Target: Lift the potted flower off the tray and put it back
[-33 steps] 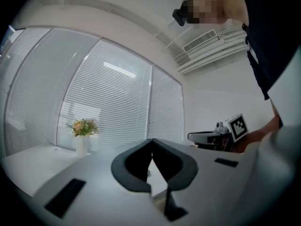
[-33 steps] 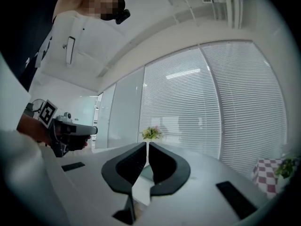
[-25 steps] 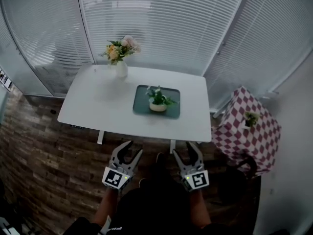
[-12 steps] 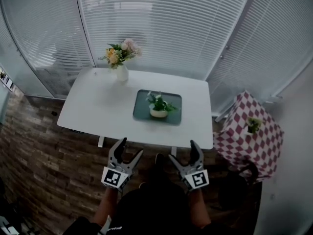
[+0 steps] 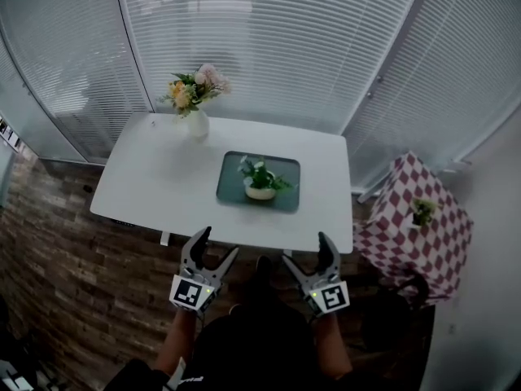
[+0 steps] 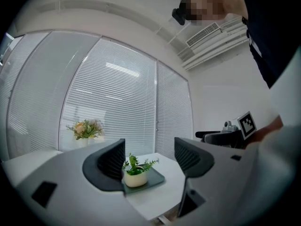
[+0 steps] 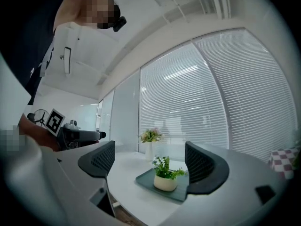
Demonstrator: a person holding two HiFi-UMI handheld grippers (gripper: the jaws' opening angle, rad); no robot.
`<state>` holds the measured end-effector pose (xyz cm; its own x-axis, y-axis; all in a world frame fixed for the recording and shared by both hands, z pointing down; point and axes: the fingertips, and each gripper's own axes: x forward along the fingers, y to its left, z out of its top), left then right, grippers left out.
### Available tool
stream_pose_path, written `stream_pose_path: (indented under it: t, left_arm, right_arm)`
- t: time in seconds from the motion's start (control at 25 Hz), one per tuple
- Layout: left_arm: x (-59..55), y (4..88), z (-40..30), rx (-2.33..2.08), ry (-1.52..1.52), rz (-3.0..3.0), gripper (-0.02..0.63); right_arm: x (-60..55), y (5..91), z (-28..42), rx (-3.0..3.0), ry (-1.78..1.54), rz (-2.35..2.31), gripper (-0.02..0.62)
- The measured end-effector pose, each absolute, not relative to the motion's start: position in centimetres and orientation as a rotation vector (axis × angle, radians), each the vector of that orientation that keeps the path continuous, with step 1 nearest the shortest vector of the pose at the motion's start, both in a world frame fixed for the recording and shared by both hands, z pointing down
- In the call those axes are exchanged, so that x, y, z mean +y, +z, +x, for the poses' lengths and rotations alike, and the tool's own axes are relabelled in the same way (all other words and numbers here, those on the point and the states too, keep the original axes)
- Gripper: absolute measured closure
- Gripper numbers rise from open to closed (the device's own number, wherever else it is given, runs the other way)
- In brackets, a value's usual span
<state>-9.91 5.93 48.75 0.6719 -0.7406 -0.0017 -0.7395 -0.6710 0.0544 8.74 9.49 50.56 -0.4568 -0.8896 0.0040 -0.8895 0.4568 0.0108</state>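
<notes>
A small green plant in a cream pot [image 5: 260,182] [image 6: 136,173] [image 7: 165,177] stands upright on a dark green tray [image 5: 231,187] [image 6: 157,177] [image 7: 143,181] in the middle of a white table [image 5: 155,182]. My left gripper [image 5: 209,245] [image 6: 149,159] and right gripper [image 5: 305,249] [image 7: 149,161] hang in front of the table's near edge, well short of the pot. Both point level at the pot, jaws wide open, nothing between them.
A white vase of pink and yellow flowers [image 5: 195,96] [image 6: 84,130] [image 7: 150,138] stands at the table's far left. A checkered red-and-white stool with a small plant [image 5: 419,214] sits to the right. Blinds close off the back; the floor is wood.
Both grippers' jaws have spread from about half open to wide open. The table now sits a little nearer to the grippers in the head view.
</notes>
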Motion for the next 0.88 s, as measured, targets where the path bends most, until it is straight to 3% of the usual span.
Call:
stream_pose_path:
  t: [0.88]
  left_arm:
    - [-1.7,54.3,-7.8,-1.231,0.094,2.733,0.304]
  right_arm:
    - [1.1,55.6,11.3,-2.593,0.206,1.594,0.176]
